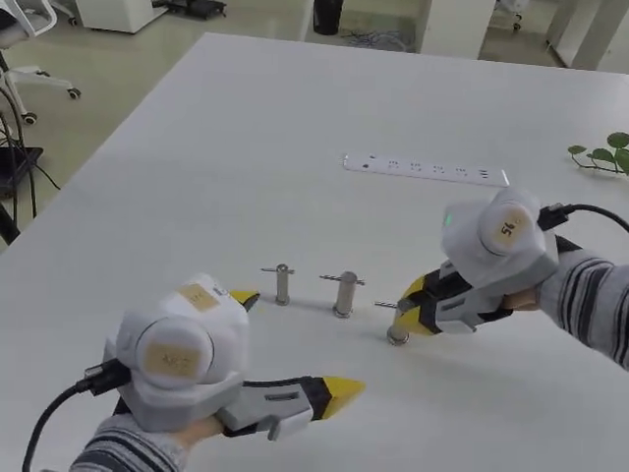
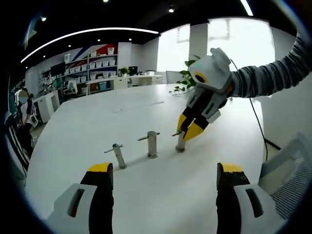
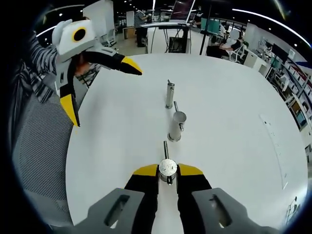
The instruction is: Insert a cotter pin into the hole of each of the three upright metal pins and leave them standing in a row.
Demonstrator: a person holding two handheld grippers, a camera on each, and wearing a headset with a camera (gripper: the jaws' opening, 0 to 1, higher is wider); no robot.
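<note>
Three upright metal pins stand in a row on the white table, each with a thin cotter pin through its top: the left pin (image 1: 282, 284), the middle pin (image 1: 344, 294) and the right pin (image 1: 397, 332). My right gripper (image 1: 409, 313) is shut on the right pin (image 3: 167, 168), whose round head sits between the yellow jaws, and its cotter pin (image 3: 165, 147) sticks out forward. The middle pin (image 3: 177, 126) and left pin (image 3: 169, 94) stand beyond it. My left gripper (image 1: 295, 344) hovers open in front of the row, apart from the pins (image 2: 152, 144), with nothing between its jaws.
A white power strip (image 1: 425, 169) lies on the table behind the row. Green plant leaves (image 1: 604, 155) reach in at the right edge. Office chairs (image 1: 29, 39) stand on the floor off the table's left side.
</note>
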